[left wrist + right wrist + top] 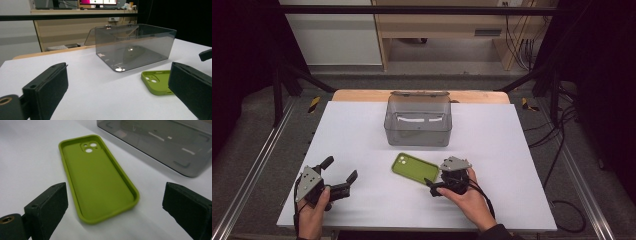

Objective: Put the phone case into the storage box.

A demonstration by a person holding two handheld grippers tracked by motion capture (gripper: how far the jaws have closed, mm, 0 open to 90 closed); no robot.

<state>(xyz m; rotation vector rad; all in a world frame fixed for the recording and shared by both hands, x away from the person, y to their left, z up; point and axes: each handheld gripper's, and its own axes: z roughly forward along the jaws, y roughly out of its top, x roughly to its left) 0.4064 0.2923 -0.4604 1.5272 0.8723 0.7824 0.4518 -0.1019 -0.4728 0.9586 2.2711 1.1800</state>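
Note:
A lime-green phone case (414, 168) lies hollow side up on the white table, its camera holes toward the far left. My right gripper (436, 180) is open at the case's near right end, and in the right gripper view the case (97, 182) lies on the table between the two spread jaws, touching neither. My left gripper (340, 169) is open at the front left, well apart from the case, with nothing between its jaws. In the left gripper view the case (157, 82) sits just inside the right jaw.
A smoky transparent box (418, 120) with its hinged lid tilted back stands at the table's far middle, just beyond the case; it also shows as the box (135, 47) and the box (162, 142). The white table surface (362, 135) ends in metal rails on both sides.

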